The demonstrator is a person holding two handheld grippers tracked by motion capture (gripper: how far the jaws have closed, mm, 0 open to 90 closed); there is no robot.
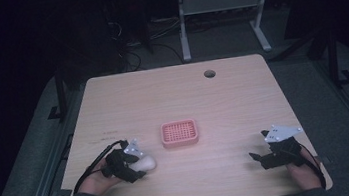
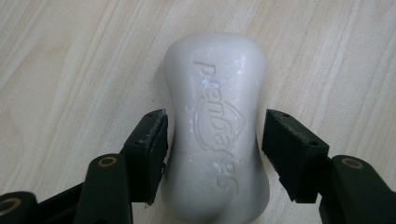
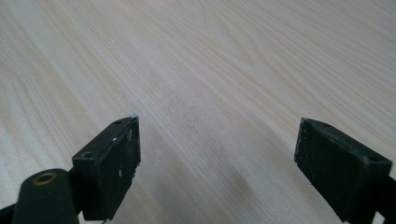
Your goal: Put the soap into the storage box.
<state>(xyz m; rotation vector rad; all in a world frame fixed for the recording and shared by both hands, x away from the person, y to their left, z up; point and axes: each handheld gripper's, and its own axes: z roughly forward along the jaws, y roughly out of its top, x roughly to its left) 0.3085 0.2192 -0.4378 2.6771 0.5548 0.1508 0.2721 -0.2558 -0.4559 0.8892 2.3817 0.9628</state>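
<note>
White, waisted soap bar (image 2: pixel 215 135) lay on the pale wooden table (image 1: pixel 223 97), near left, between the left gripper (image 2: pixel 212 144) pads; one pad touched it, the other stood just off. Right gripper (image 3: pixel 217 163) gaped wide over bare wood. Pink plastic slotted dish (image 1: pixel 179 132) sat centre.

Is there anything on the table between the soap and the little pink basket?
Nothing visible. The white soap bar lies on the table between the left tongs, and the pink basket sits up and to its right in the high view, with bare wood between the two.
</note>
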